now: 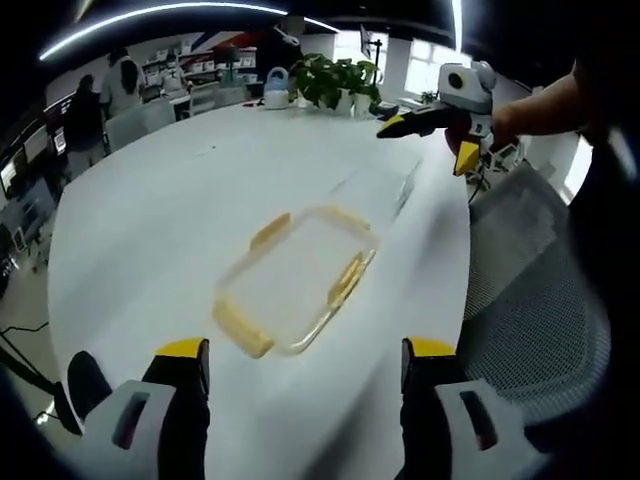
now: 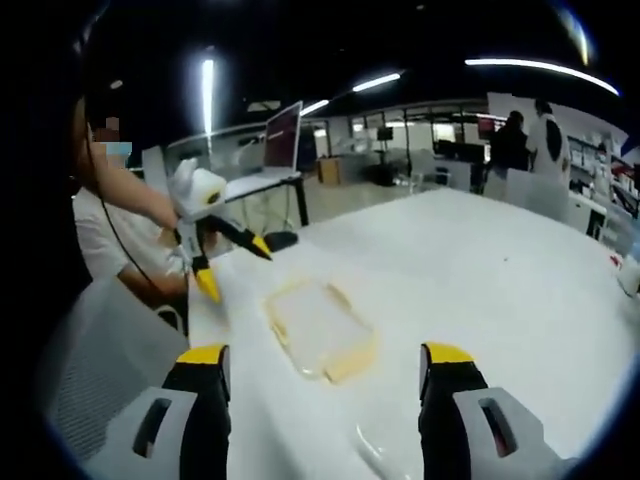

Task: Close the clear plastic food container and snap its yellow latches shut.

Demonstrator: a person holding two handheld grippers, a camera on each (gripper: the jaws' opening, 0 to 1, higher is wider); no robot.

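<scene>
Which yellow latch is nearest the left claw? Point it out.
The end latch of the container, on the end facing the left claw; the side latch and far latch lie farther away.

You work at a white table. At its far end stand a leafy potted plant and a pale blue kettle. A grey mesh chair sits beside it; a monitor stands behind.
</scene>
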